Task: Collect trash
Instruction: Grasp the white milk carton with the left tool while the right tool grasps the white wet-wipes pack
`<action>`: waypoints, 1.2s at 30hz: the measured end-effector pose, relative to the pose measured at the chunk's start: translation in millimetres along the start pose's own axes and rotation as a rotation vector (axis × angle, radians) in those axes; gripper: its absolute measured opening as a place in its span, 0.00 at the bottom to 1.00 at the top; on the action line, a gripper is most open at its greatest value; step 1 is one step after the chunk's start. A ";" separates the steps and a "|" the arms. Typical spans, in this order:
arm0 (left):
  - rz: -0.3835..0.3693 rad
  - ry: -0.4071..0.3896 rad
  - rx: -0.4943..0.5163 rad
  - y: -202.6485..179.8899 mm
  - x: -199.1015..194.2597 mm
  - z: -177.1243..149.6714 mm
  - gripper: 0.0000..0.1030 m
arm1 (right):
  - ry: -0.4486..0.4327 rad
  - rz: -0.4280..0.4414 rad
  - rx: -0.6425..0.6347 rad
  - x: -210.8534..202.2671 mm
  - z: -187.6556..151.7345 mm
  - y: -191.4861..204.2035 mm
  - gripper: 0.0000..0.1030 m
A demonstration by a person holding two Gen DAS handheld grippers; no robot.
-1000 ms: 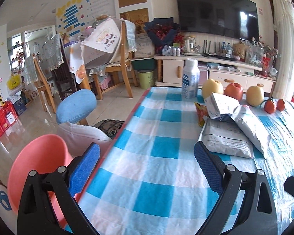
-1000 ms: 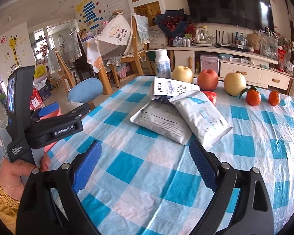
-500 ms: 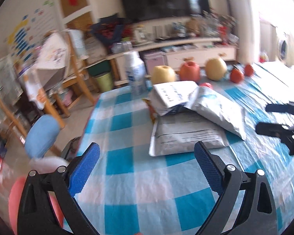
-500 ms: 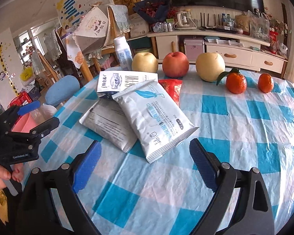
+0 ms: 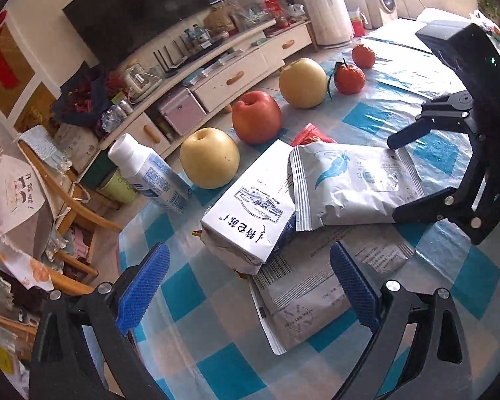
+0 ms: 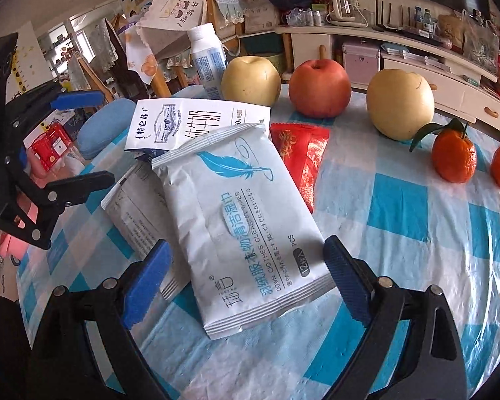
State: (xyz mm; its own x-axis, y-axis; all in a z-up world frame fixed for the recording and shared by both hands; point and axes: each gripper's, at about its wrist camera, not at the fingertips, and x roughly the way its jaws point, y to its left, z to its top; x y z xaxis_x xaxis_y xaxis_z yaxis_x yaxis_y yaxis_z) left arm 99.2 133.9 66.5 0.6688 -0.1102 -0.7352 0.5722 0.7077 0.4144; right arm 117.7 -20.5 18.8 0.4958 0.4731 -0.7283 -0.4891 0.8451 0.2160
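Wipes pack (image 6: pixel 246 220) tops trash pile mid-table, over flat pouch (image 6: pixel 133 210), beside milk carton (image 6: pixel 183 123). Right gripper (image 6: pixel 246 276) just widened, jaws astride pack's near end, not pinching. Left gripper (image 5: pixel 250 286) spread, empty, near carton. Step: approach. Next: close on pack.

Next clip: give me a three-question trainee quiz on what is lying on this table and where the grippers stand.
1. True or false: the right gripper is shut on the wipes pack.
2. Which fruit sits between the two yellow pears? A) red apple B) tangerine C) banana
3. Fill in: the wipes pack lies partly on top of the milk carton and the flat grey ___.

Key: 1 false, its jaws stand open either side of the pack, having just opened wider; 2 A; 3 pouch.
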 end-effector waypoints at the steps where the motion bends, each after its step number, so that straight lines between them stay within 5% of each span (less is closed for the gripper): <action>1: -0.014 0.012 0.022 -0.6 4.9 1.2 0.93 | 0.004 -0.002 -0.013 1.9 1.4 0.3 0.95; 13: -0.045 0.097 0.160 -1.1 47.4 27.5 0.93 | 0.067 -0.022 -0.070 15.9 -1.8 3.9 0.96; 21: -0.053 0.116 0.153 -6.3 66.5 37.8 0.93 | 0.058 -0.061 -0.067 6.6 -5.7 -1.3 0.81; 23: -0.065 0.115 0.118 -4.1 69.5 39.4 0.93 | 0.051 -0.060 -0.056 3.2 -7.4 -3.4 0.78; 25: -0.079 0.112 0.072 -0.4 71.0 38.8 0.77 | 0.051 -0.050 -0.042 0.0 -8.9 -7.9 0.77; 27: -0.072 0.111 0.029 2.4 71.7 37.0 0.73 | 0.050 -0.054 -0.039 -3.1 -12.5 -8.6 0.76; 36: -0.080 0.069 -0.164 7.8 54.9 23.0 0.66 | 0.035 -0.075 -0.013 -15.7 -21.7 -8.4 0.76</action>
State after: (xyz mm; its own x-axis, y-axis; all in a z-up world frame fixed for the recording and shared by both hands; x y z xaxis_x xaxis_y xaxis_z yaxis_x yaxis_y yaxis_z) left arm 151.3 117.3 41.7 0.5870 -0.1268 -0.7996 0.5337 0.8033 0.2644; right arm 98.5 -40.5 14.3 0.5062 0.3993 -0.7644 -0.4611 0.8743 0.1515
